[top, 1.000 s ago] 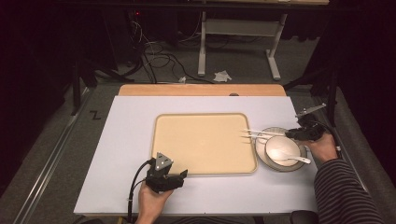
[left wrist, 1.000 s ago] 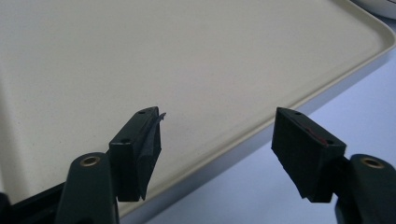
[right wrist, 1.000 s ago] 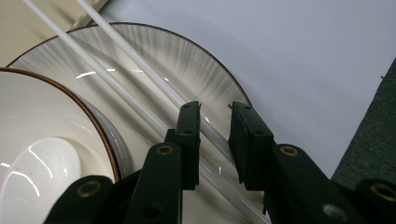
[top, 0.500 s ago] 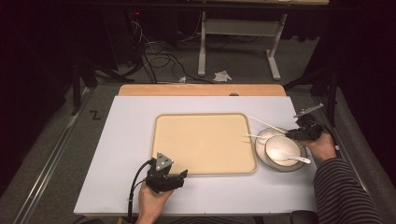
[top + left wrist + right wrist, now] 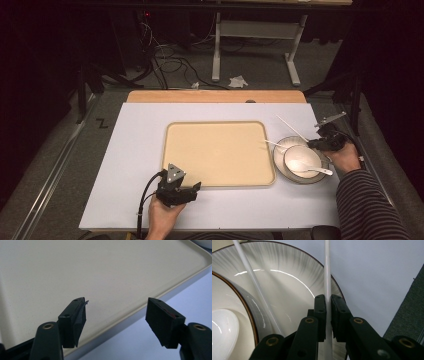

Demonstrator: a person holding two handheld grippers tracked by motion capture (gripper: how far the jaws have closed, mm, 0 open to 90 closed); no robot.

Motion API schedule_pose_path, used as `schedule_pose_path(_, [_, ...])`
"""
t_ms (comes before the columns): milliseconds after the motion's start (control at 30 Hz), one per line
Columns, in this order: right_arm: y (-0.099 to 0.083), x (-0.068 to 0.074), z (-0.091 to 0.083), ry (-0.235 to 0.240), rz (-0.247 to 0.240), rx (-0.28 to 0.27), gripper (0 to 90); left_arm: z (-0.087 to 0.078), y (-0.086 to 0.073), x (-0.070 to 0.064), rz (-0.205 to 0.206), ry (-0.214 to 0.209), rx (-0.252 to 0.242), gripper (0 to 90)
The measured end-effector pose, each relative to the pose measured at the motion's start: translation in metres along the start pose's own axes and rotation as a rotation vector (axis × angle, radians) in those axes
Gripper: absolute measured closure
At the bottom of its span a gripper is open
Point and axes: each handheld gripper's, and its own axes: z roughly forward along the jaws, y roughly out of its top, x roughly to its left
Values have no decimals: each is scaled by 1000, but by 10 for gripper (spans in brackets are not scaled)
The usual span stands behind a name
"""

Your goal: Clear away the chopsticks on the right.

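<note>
We see the right gripper (image 5: 328,307) clamped tight on one white chopstick (image 5: 327,270), lifted over the plate (image 5: 280,150) rim at the table's right edge. A second chopstick (image 5: 257,287) leans on that plate beside the bowl (image 5: 302,159) with a spoon (image 5: 312,168). Left gripper (image 5: 116,315) jaws spread wide, empty, over the near edge of the beige tray (image 5: 220,152). White tabletop (image 5: 135,150), dark room with cables behind.

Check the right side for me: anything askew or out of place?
Nothing spilled or broken. The right tool is shut on one white chopstick, lifted at an angle; the other chopstick lies across the plate beside the bowl.
</note>
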Motion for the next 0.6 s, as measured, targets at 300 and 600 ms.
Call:
schedule_pose_path(300, [-2,-1,0,-7,-16,6,857,0,0,0,2,1,3,329])
schedule_pose_path(600, [-2,0,-1,-22,-21,6,858,0,-1,0,6,-3,10,329])
